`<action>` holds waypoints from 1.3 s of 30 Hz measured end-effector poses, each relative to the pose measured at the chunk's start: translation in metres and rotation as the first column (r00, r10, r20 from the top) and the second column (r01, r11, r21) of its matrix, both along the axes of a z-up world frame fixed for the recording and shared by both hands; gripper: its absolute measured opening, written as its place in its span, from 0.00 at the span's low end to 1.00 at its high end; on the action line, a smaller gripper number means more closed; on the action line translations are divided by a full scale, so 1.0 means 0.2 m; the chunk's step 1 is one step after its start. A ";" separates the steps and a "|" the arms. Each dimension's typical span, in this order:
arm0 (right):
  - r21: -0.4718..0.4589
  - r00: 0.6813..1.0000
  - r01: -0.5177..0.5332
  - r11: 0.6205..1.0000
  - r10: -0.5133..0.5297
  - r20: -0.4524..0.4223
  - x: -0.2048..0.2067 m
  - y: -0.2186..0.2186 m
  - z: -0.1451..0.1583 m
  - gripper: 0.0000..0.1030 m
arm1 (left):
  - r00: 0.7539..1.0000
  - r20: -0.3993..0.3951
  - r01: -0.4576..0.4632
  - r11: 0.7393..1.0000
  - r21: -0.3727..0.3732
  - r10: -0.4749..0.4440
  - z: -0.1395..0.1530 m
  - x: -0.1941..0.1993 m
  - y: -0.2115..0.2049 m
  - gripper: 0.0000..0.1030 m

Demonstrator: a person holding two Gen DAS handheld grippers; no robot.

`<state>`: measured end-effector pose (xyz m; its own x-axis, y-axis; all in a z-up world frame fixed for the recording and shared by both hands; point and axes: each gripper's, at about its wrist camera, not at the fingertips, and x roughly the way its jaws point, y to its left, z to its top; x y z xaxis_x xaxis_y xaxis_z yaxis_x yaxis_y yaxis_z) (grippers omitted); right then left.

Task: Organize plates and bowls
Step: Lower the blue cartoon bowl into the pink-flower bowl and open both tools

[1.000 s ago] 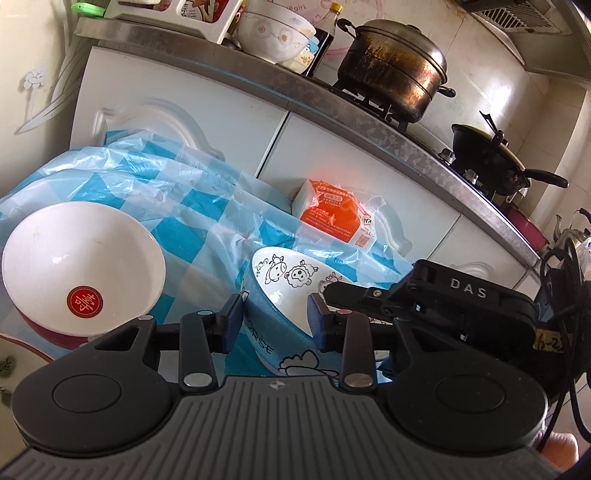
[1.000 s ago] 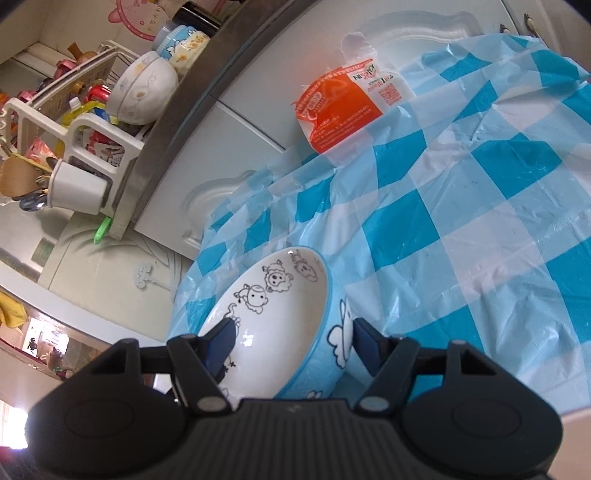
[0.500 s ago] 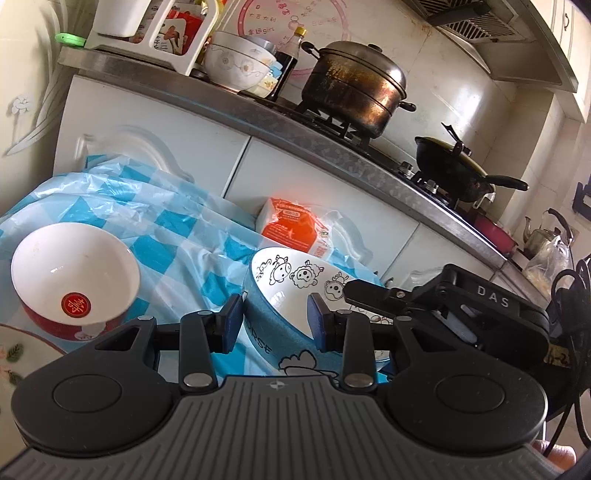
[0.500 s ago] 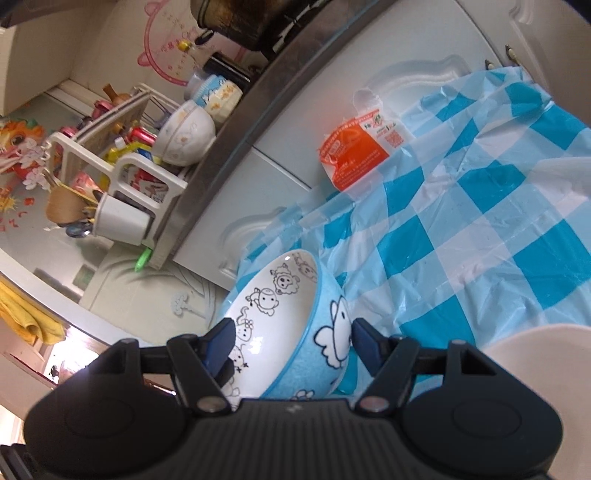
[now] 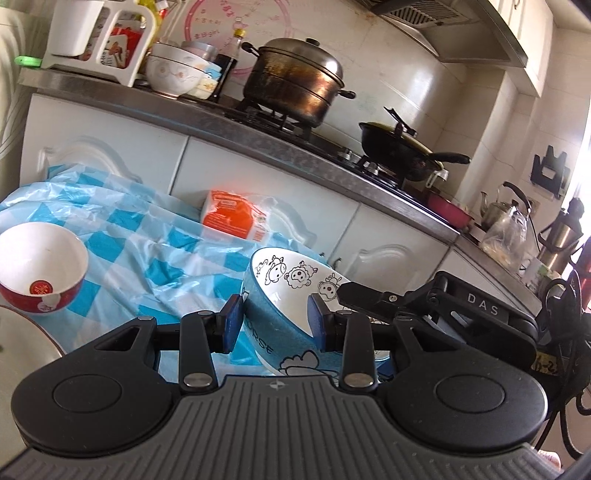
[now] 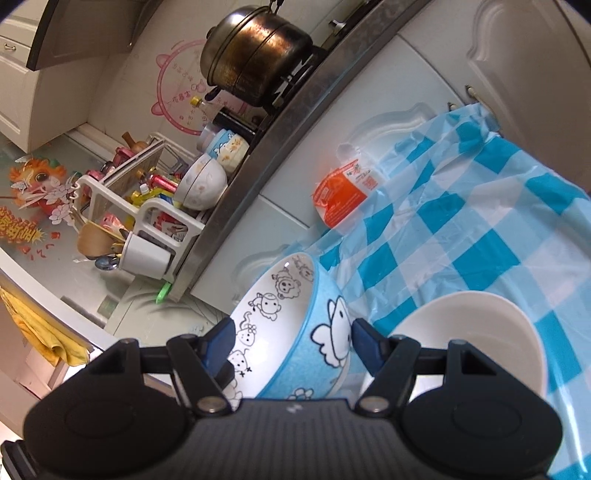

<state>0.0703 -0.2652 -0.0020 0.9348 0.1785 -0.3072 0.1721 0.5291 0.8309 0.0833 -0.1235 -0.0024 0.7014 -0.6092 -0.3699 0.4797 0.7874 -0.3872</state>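
Observation:
A blue bowl with cartoon animals (image 5: 284, 295) is held tilted above the checked tablecloth (image 5: 122, 236). My left gripper (image 5: 275, 325) is shut on its rim, one pad outside and one inside. My right gripper (image 6: 291, 341) is shut on the same blue bowl (image 6: 295, 325) from the other side; its black body (image 5: 443, 306) shows in the left wrist view. A red bowl with a white inside (image 5: 38, 262) stands at the left. A plate's rim (image 5: 26, 332) shows at the lower left. A white bowl (image 6: 476, 339) sits below the blue bowl in the right wrist view.
An orange packet (image 5: 232, 216) lies at the table's back against white cabinets (image 5: 258, 173). The counter above carries a steel pot (image 5: 295, 79), a black wok (image 5: 402, 147), stacked bowls (image 5: 173, 74) and a white rack (image 5: 96, 33).
Both grippers have lifted the blue bowl up off the cloth and tilted it. The red bowl now lies lower and further left, and a white bowl has come into the right wrist view.

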 end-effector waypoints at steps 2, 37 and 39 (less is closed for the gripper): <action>0.003 1.000 0.014 1.000 -0.014 0.003 -0.05 -0.01 -0.01 0.68 | 1.000 -0.007 0.014 1.000 0.004 -0.014 -0.01 -0.02 -0.02 0.39; -0.390 0.995 0.081 0.917 -0.094 -0.013 -0.34 0.00 -0.08 0.76 | 0.997 -0.049 0.059 0.989 0.137 -0.053 -0.18 -0.11 -0.19 0.35; -0.400 0.993 0.097 0.911 -0.114 -0.021 -0.34 0.00 -0.09 0.76 | 0.997 -0.052 0.056 0.990 0.128 -0.049 -0.17 -0.11 -0.18 0.36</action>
